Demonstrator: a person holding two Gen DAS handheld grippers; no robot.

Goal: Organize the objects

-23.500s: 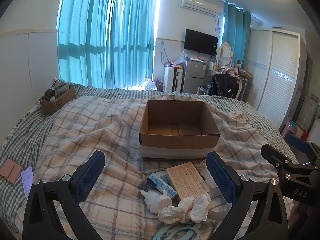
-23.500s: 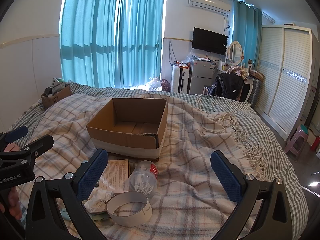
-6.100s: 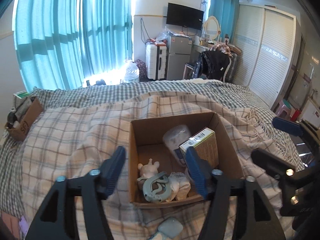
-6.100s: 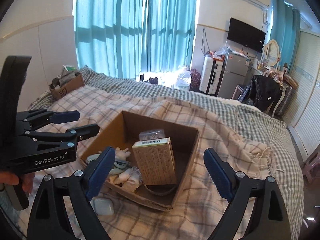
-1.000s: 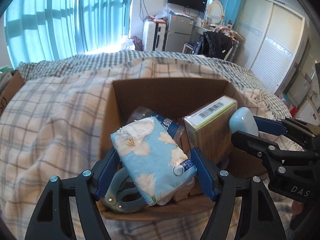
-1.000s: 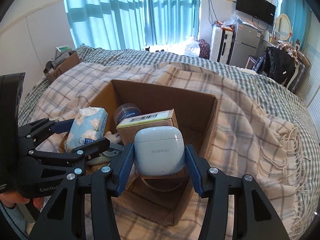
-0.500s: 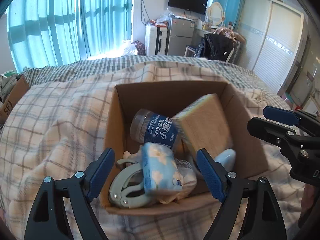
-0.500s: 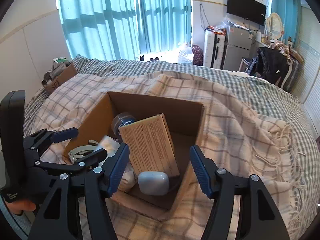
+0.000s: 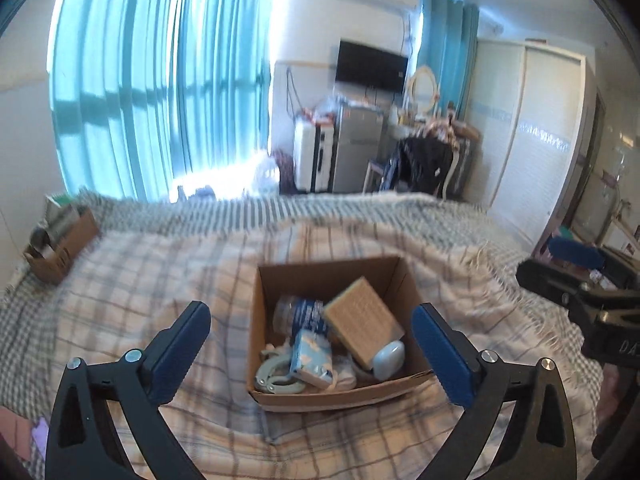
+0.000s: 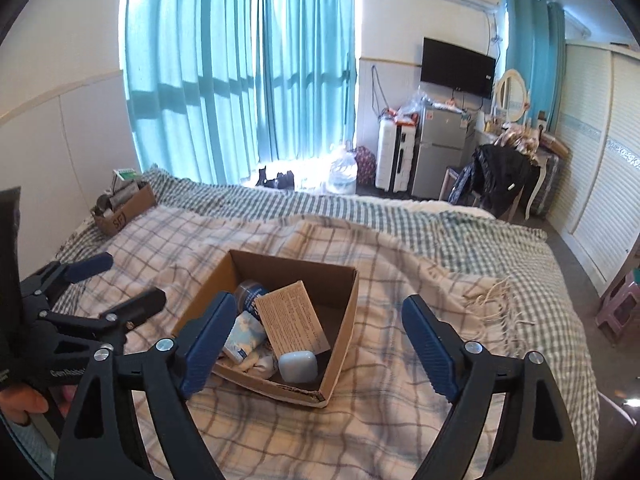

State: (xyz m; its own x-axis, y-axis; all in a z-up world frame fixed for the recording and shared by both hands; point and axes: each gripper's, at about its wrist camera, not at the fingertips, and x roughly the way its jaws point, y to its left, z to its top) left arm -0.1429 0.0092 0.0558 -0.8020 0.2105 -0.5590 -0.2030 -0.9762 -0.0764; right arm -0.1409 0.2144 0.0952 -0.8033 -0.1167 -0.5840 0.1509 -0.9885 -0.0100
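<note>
A brown cardboard box [image 9: 332,272] [image 10: 344,308] sits on the plaid bed blanket. Inside lie a tan flat box [image 9: 362,330] [image 10: 294,324], a blue-labelled clear jar [image 9: 300,316] [image 10: 250,294], a floral tissue pack [image 9: 312,356] [image 10: 246,340], a pale blue earbud case [image 9: 388,354] [image 10: 298,366] and a grey-green clip [image 9: 272,376]. My left gripper [image 9: 312,344] is open and empty, held above and in front of the box. My right gripper [image 10: 316,340] is open and empty, also above the box's near side.
A small cardboard box [image 9: 60,248] [image 10: 122,208] of odds and ends sits at the bed's far left. The blanket's fringe [image 10: 496,292] lies to the right. A stool [image 10: 618,308] stands on the floor at right. Pink and purple cards [image 9: 24,436] lie at near left.
Both grippers have pulled back and up from the box, so it looks smaller and farther. The tissue pack and earbud case lie loose in the box.
</note>
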